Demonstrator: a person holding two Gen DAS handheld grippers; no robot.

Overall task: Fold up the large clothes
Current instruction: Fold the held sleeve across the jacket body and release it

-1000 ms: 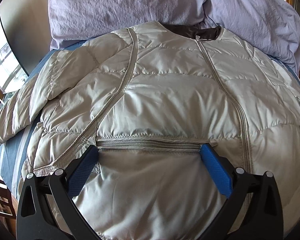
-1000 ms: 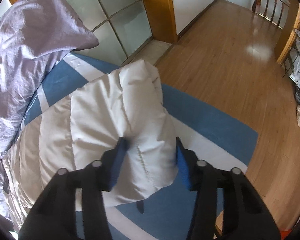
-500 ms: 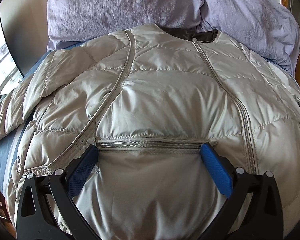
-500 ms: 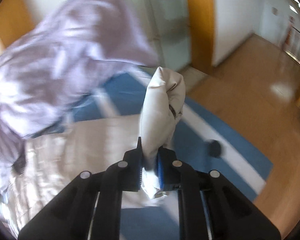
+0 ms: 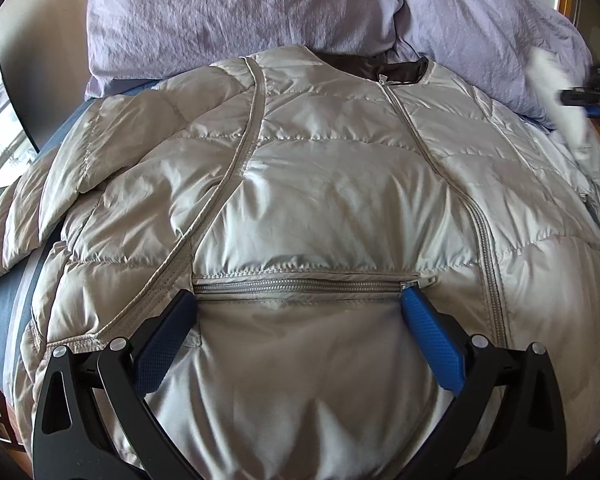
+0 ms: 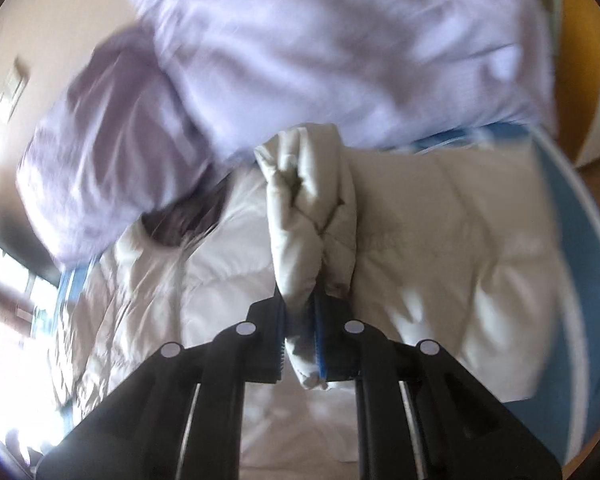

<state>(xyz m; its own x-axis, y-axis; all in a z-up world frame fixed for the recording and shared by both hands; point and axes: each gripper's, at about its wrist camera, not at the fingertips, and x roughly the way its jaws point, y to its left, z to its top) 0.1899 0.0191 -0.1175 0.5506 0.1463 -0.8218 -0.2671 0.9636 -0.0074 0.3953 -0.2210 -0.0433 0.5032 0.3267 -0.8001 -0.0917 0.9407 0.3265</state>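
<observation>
A pale silver-beige quilted jacket lies front up on the bed, collar towards the pillows. My left gripper stands wide open low on its front. Its blue fingertips rest at either end of the horizontal pocket zipper. My right gripper is shut on the end of the jacket's right sleeve, held bunched and lifted above the jacket body. The left wrist view shows that gripper and the sleeve as a blur at the right edge.
Two lilac pillows lie at the head of the bed, just beyond the collar, and fill the top of the right wrist view. The blue striped sheet shows at the bed's sides. The other sleeve hangs off the left.
My right gripper closed on the sleeve end, lifted it off the sheet and swung it over the jacket towards the pillows, rolling as it went. My left gripper kept its place.
</observation>
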